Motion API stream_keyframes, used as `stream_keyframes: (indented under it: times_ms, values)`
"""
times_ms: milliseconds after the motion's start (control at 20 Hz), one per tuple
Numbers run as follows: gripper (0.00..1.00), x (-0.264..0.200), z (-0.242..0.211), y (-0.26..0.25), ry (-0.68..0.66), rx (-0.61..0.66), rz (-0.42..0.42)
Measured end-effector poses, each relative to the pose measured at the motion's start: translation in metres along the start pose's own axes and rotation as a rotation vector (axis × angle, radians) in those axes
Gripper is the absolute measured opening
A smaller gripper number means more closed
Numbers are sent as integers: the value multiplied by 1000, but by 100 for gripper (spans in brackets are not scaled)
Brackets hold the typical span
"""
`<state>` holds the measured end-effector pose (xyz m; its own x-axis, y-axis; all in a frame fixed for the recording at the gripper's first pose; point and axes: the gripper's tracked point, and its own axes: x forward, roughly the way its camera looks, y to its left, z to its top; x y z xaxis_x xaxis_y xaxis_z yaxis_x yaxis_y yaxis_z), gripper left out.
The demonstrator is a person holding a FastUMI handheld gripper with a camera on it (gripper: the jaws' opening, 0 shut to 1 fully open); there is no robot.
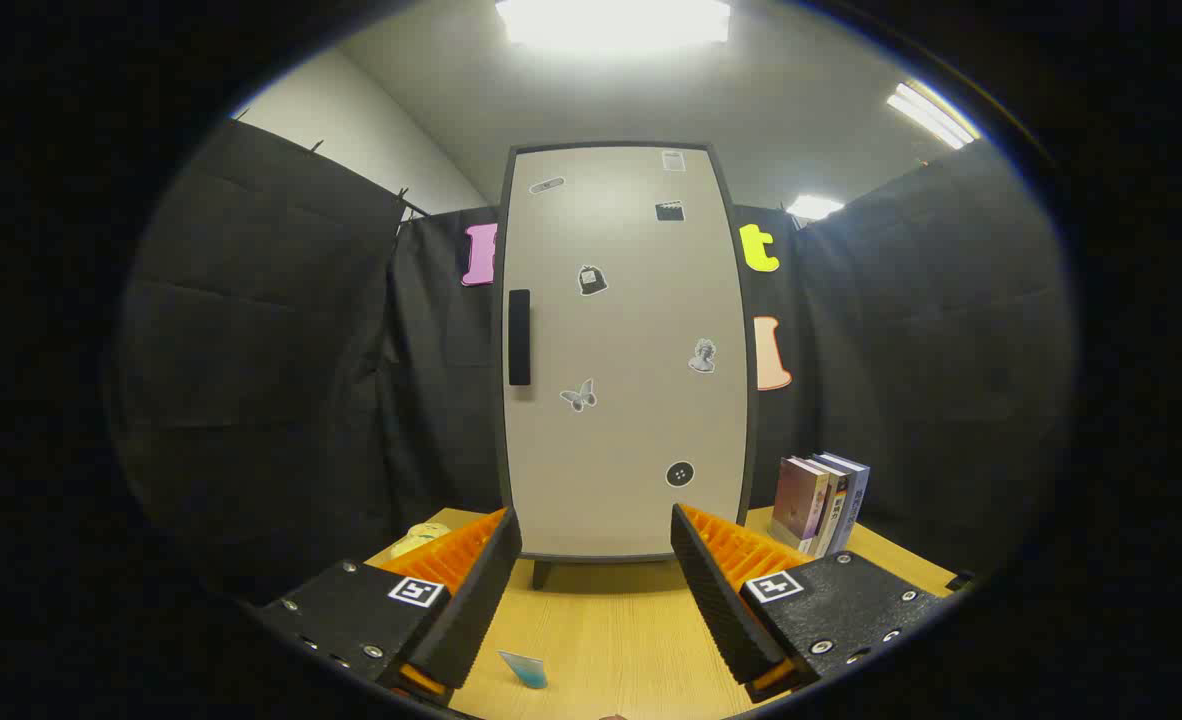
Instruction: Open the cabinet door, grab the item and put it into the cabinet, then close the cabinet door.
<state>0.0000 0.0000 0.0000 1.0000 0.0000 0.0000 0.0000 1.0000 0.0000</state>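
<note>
So the gripper (pixel 596 585) is sitting at the bottom middle of the frame with its jaws spread wide and nothing between them, just bare wooden table (pixel 611 620) showing through the gap. The black finger pads (pixel 476 600) are angling in toward each other, orange backing behind them, and each black finger block is wearing a little square marker tag. Straight ahead, filling the centre of the frame, the cabinet (pixel 623 350) is standing upright on the table on short dark feet, and its beige door (pixel 641 420) is looking fully closed, flush in the dark frame. The black vertical handle (pixel 519 337) is sitting on the door's left edge, about mid-height in the frame. The door is carrying a scatter of small stickers, including a butterfly (pixel 579 396) left of centre and a round button-looking one (pixel 680 474) lower right. Down at the bottom of the frame, just inside the left finger and close to the camera, a small light blue wedge-shaped item (pixel 526 669) is lying on the table; I can't really tell what it is. Over at the lower left, behind the left finger, something pale yellow (pixel 421 538) is peeking out, too hidden to identify. On the right side of the frame, just beside the cabinet's lower right corner, a few books (pixel 819 502) are standing upright together on the table. Ceiling lights (pixel 613 20) are glowing across the top of the frame.
</note>
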Motion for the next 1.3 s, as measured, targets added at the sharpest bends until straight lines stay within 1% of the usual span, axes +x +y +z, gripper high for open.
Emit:
stream_keyframes:
  times_ms: [400,850,1050,1300]
  values:
    - [93,-1,3,-3,13,22,-16]
    - [93,3,8,-5,20,26,5]
    - [93,12,17,-6,14,34,8]
    - [93,34,46,0,-11,30,37]
